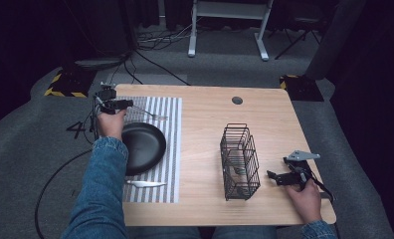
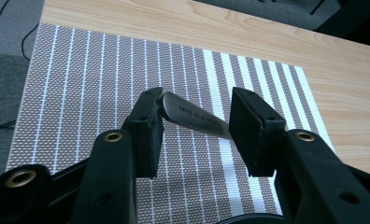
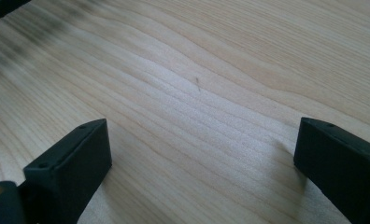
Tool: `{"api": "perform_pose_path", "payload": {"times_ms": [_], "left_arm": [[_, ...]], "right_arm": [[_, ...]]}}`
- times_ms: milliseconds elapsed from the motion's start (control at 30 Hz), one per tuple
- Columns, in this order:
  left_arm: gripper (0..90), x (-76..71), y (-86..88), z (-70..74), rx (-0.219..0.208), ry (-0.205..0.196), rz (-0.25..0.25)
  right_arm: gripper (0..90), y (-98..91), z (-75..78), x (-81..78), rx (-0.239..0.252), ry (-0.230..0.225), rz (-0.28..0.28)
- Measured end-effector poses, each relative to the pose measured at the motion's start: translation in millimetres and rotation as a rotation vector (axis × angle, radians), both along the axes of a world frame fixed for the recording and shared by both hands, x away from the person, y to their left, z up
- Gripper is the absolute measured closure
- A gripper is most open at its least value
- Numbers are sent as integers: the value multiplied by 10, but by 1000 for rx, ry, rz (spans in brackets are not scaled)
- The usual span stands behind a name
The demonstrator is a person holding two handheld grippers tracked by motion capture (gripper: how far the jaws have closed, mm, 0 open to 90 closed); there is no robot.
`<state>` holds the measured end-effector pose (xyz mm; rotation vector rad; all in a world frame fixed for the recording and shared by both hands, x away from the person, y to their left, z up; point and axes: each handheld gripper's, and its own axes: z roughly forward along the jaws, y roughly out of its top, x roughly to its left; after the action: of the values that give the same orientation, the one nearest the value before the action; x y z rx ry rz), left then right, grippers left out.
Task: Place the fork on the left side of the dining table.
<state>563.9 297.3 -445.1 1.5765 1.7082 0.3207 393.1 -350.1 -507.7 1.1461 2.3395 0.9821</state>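
The wooden table (image 1: pixel 210 149) stood on grey carpet in a dim room, bearing a striped placemat (image 1: pixel 155 149) on which a table setting seemed under way. Beyond the black plate (image 1: pixel 143 147), the fork (image 2: pixel 192 116) lay between the left gripper's (image 2: pixel 195 133) parted jaws, seemingly just released. Well right of the plate, the right gripper (image 3: pixel 199 158) idled wide open.

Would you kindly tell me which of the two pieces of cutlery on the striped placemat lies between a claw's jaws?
The fork beyond the black plate, its handle between the left claw jaws; the knife lies alone at the mat's near edge.
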Motion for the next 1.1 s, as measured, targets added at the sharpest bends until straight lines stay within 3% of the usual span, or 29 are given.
{"api": "perform_pose_path", "payload": {"times_ms": [400,867,1100], "left_arm": [[544,-18,112,-53,-39,17,33],[540,-33,229,-153,-42,44,60],[538,-54,255,-118,-54,20,78]], "right_arm": [[40,0,0,0,0,0,0],[42,1,0,0,0,-1,-2],[44,1,0,0,0,-1,-3]]}}
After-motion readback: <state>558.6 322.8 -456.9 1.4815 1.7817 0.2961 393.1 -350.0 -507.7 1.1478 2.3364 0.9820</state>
